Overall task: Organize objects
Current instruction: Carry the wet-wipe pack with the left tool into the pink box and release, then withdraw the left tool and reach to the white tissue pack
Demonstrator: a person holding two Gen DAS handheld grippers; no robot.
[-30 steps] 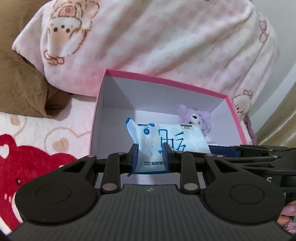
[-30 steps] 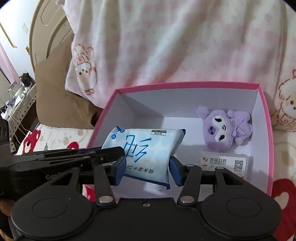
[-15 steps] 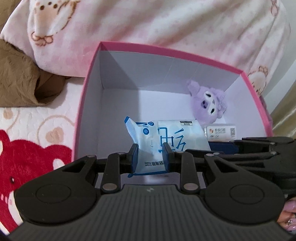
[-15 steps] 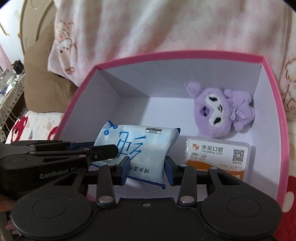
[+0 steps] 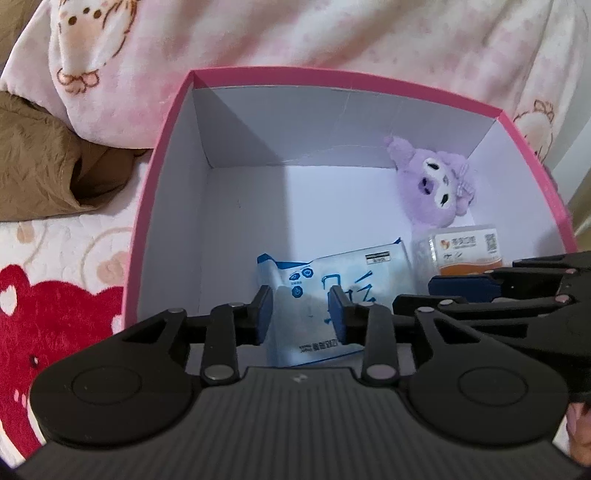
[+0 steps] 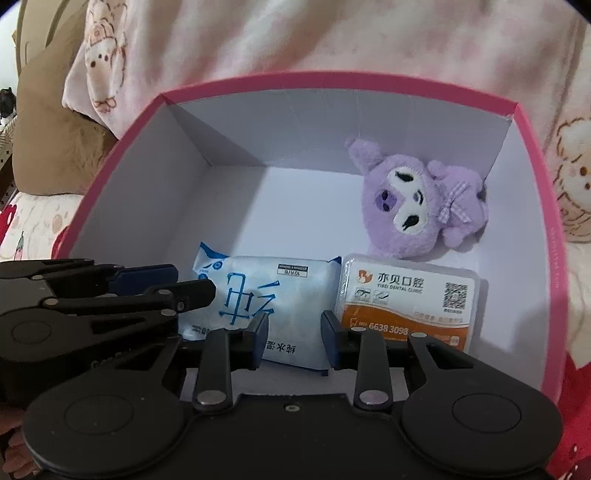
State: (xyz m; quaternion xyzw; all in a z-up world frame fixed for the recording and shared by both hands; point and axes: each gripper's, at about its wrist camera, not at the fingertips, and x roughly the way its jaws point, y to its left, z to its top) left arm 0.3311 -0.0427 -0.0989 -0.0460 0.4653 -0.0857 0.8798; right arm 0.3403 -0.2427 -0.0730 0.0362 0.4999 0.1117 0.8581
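A blue-and-white wet-wipes pack (image 5: 332,291) (image 6: 266,302) lies on the floor of the pink box (image 5: 155,177) (image 6: 110,162), near its front. My left gripper (image 5: 301,314) is open around the pack's left end; the pads stand off it. My right gripper (image 6: 293,338) is open over the pack's right end, with gaps at both pads. A purple plush toy (image 5: 436,192) (image 6: 417,206) lies in the box's far right corner. An orange-and-white dental card pack (image 5: 463,251) (image 6: 406,299) lies in front of it, right of the wipes.
The box sits on a bed with a pink-and-red bear blanket (image 5: 55,288). A pink bear-print quilt (image 5: 295,33) is piled behind the box. A brown pillow (image 5: 40,166) lies at the left. The box's left half is bare floor.
Both grippers moved down into the box with the wipes pack. The left jaws have widened and the pack now rests on the box floor beside the card pack.
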